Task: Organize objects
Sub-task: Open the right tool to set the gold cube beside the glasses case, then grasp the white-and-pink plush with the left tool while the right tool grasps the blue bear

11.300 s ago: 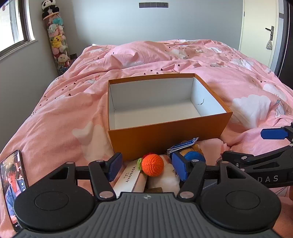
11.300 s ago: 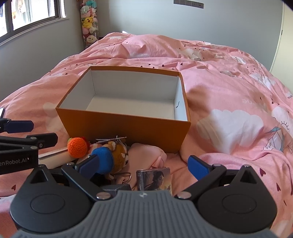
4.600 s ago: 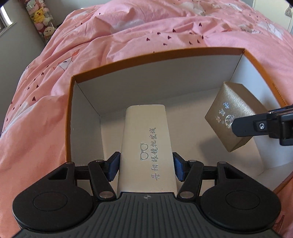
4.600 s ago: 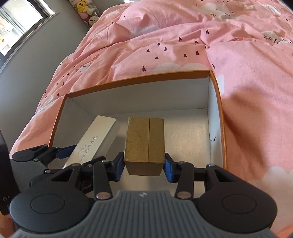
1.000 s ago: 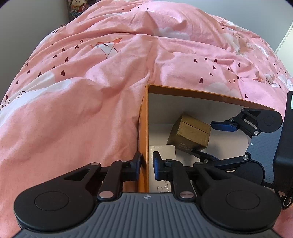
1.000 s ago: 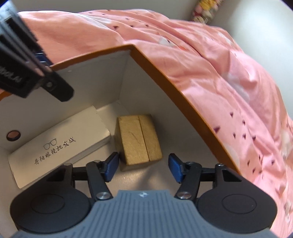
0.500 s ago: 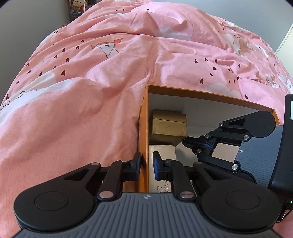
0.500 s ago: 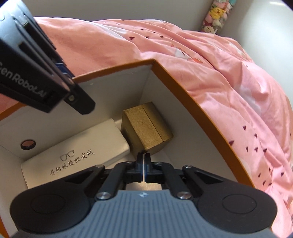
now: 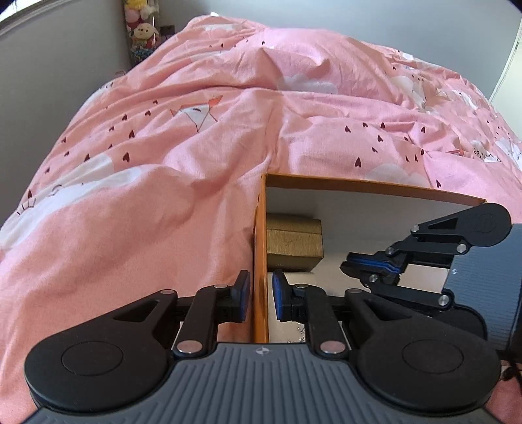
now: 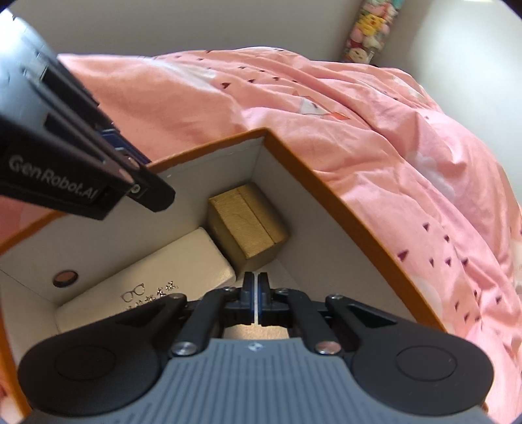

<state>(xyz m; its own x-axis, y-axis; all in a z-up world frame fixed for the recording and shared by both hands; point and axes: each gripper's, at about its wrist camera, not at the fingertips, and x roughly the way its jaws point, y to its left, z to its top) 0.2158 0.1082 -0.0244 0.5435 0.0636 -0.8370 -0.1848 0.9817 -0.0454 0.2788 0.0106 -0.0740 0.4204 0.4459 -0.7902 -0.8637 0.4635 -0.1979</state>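
Observation:
An orange box (image 9: 359,186) with white inside sits on the pink bed. Its left wall runs between the pads of my left gripper (image 9: 261,295), which is shut on that wall. The right wrist view shows the left gripper (image 10: 130,159) from the side, at the box's rim (image 10: 326,192). A gold gift box (image 9: 293,241) stands in the far corner (image 10: 248,225), against the wall. A white glasses case (image 10: 146,280) lies beside it on the floor of the box. My right gripper (image 10: 255,293) is shut and empty, just short of the gold box, inside the orange box (image 9: 368,264).
The pink duvet (image 9: 163,195) surrounds the box on every side and rises in folds behind it. A tall clear tube of plush toys (image 9: 140,29) stands by the grey wall beyond the bed. The box's near wall has a round hole (image 10: 65,279).
My right gripper went from open around the gold box to shut with nothing in it. The gold box slid into the far corner. My left gripper stayed on the wall.

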